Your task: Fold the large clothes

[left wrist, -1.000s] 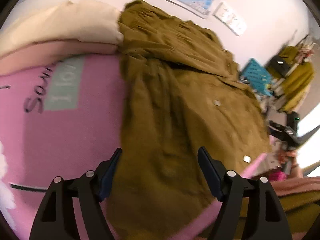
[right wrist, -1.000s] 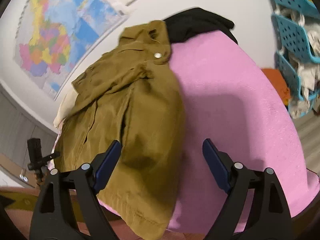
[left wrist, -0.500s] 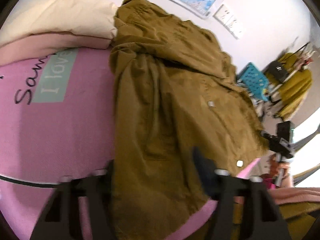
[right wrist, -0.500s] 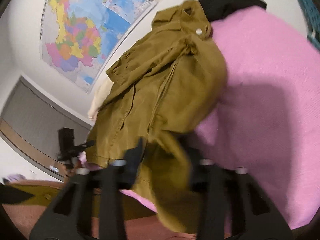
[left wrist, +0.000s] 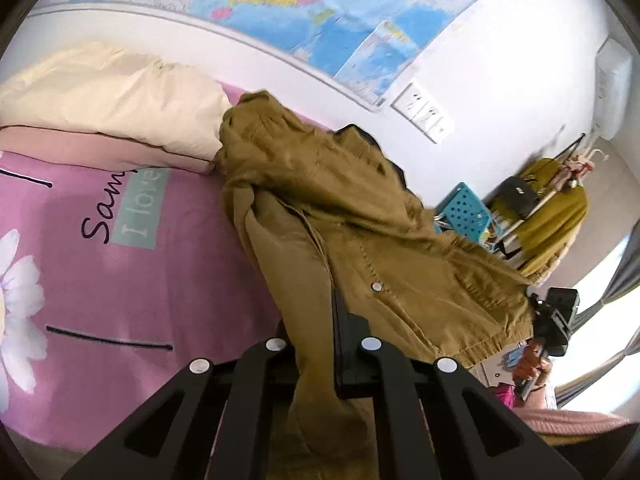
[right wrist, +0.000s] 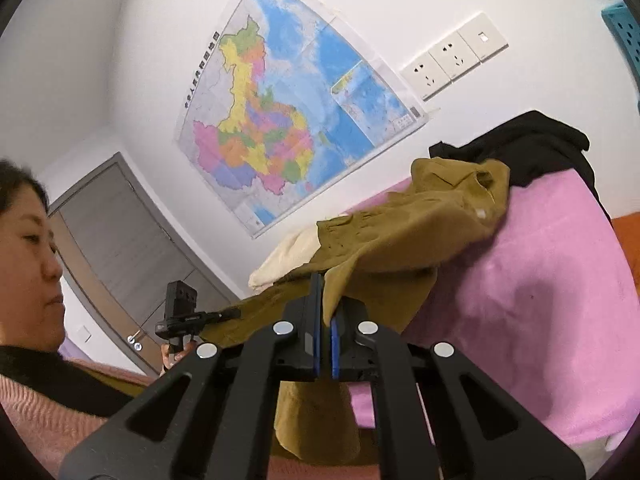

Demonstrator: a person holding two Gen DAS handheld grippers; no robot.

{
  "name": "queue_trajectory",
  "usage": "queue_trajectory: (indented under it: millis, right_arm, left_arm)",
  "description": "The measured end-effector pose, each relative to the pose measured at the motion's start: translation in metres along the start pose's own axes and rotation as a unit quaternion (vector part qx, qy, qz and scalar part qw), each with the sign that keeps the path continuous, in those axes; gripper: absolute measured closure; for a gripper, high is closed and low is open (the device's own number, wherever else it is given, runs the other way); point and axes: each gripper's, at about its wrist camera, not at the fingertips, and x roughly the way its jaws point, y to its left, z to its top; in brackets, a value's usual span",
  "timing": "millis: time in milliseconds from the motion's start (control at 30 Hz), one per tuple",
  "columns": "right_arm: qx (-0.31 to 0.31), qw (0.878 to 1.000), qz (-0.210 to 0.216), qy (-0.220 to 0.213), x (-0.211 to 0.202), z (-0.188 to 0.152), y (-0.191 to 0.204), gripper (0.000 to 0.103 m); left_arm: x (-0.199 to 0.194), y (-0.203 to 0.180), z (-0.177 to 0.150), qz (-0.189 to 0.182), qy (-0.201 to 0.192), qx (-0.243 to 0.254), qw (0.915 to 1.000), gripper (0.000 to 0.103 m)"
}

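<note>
An olive-brown jacket (left wrist: 360,240) with metal snaps lies across the pink bed cover (left wrist: 140,280). My left gripper (left wrist: 316,320) is shut on the jacket's near hem and holds it lifted. In the right wrist view my right gripper (right wrist: 325,304) is shut on another part of the jacket's (right wrist: 400,240) near edge, and the cloth rises off the pink bed cover (right wrist: 540,300) from its collar end toward the jaws. Loose cloth hangs down below both grippers.
A cream pillow (left wrist: 112,100) lies at the head of the bed, by the wall with a map (right wrist: 288,112). A black garment (right wrist: 532,148) lies past the collar. A blue crate (left wrist: 464,212) and a clothes rack (left wrist: 552,208) stand beyond the bed.
Both grippers were open above the jacket's near edge one second ago. They have closed on the hem and lifted it, tilting both views up toward the wall.
</note>
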Motion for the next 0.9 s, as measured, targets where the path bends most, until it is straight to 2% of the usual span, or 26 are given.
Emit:
queue_trajectory:
  millis: [133, 167, 233, 267, 333, 367, 400, 433, 467, 533, 567, 600, 633, 667, 700, 733, 767, 800, 833, 900]
  right_arm:
    - [0.063, 0.997, -0.01, 0.047, 0.016, -0.03, -0.037, 0.099]
    - [0.077, 0.995, -0.024, 0.059, 0.021, -0.038, -0.046, 0.099]
    - [0.102, 0.992, -0.02, 0.07, 0.025, -0.052, -0.06, 0.094]
    - [0.108, 0.991, -0.03, 0.073, 0.027, -0.056, -0.064, 0.087]
    - [0.106, 0.99, -0.052, 0.08, 0.025, -0.063, -0.069, 0.062]
    - [0.105, 0.989, -0.062, 0.087, 0.023, -0.067, -0.072, 0.04]
    - [0.105, 0.988, -0.067, 0.09, 0.022, -0.071, -0.074, 0.036]
    - [0.105, 0.988, -0.066, 0.097, 0.021, -0.076, -0.075, 0.036]
    - [0.111, 0.987, -0.06, 0.102, 0.022, -0.082, -0.077, 0.036]
    - [0.117, 0.985, -0.05, 0.115, 0.024, -0.093, -0.08, 0.036]
    - [0.118, 0.984, -0.046, 0.124, 0.027, -0.099, -0.081, 0.036]
    - [0.125, 0.982, -0.042, 0.132, 0.032, -0.105, -0.084, 0.038]
    - [0.135, 0.981, -0.036, 0.134, 0.036, -0.11, -0.087, 0.043]
    - [0.141, 0.98, -0.031, 0.135, 0.037, -0.112, -0.09, 0.058]
    - [0.148, 0.98, -0.025, 0.132, 0.039, -0.114, -0.091, 0.08]
    - [0.158, 0.98, -0.008, 0.123, 0.037, -0.115, -0.092, 0.089]
    - [0.163, 0.98, 0.013, 0.112, 0.036, -0.114, -0.09, 0.091]
    - [0.155, 0.982, 0.013, 0.107, 0.035, -0.11, -0.084, 0.092]
    - [0.144, 0.984, 0.013, 0.103, 0.034, -0.107, -0.077, 0.092]
    - [0.135, 0.987, 0.022, 0.089, 0.031, -0.097, -0.066, 0.093]
  left_arm:
    - [0.018, 0.019, -0.023, 0.012, 0.041, -0.007, 0.999, 0.096]
    - [0.028, 0.025, -0.03, 0.023, 0.058, -0.013, 0.998, 0.096]
    - [0.038, 0.034, -0.037, 0.033, 0.071, -0.019, 0.9967, 0.096]
    - [0.04, 0.036, -0.04, 0.037, 0.072, -0.02, 0.9965, 0.096]
    - [0.041, 0.041, -0.044, 0.045, 0.073, -0.021, 0.9962, 0.09]
    - [0.041, 0.042, -0.046, 0.048, 0.075, -0.019, 0.9959, 0.088]
    - [0.042, 0.043, -0.048, 0.048, 0.078, -0.015, 0.9957, 0.082]
    - [0.043, 0.043, -0.05, 0.048, 0.085, -0.013, 0.9952, 0.072]
    - [0.045, 0.045, -0.053, 0.047, 0.095, -0.014, 0.9943, 0.067]
    - [0.053, 0.045, -0.058, 0.036, 0.111, -0.019, 0.993, 0.052]
    - [0.054, 0.046, -0.059, 0.029, 0.108, -0.024, 0.9934, 0.049]
    - [0.053, 0.045, -0.059, 0.011, 0.108, -0.031, 0.9937, 0.038]
    - [0.053, 0.045, -0.06, 0.006, 0.105, -0.034, 0.9939, 0.036]
    - [0.053, 0.044, -0.061, 0.01, 0.105, -0.031, 0.9939, 0.037]
    - [0.054, 0.041, -0.062, 0.018, 0.106, -0.025, 0.9939, 0.044]
    - [0.056, 0.039, -0.063, 0.017, 0.111, -0.023, 0.9934, 0.066]
    - [0.059, 0.038, -0.063, 0.015, 0.117, -0.027, 0.9926, 0.077]
    - [0.06, 0.037, -0.063, 0.01, 0.121, -0.035, 0.9919, 0.087]
    - [0.059, 0.035, -0.062, 0.012, 0.115, -0.038, 0.9925, 0.093]
    - [0.056, 0.029, -0.059, 0.023, 0.103, -0.037, 0.9937, 0.097]
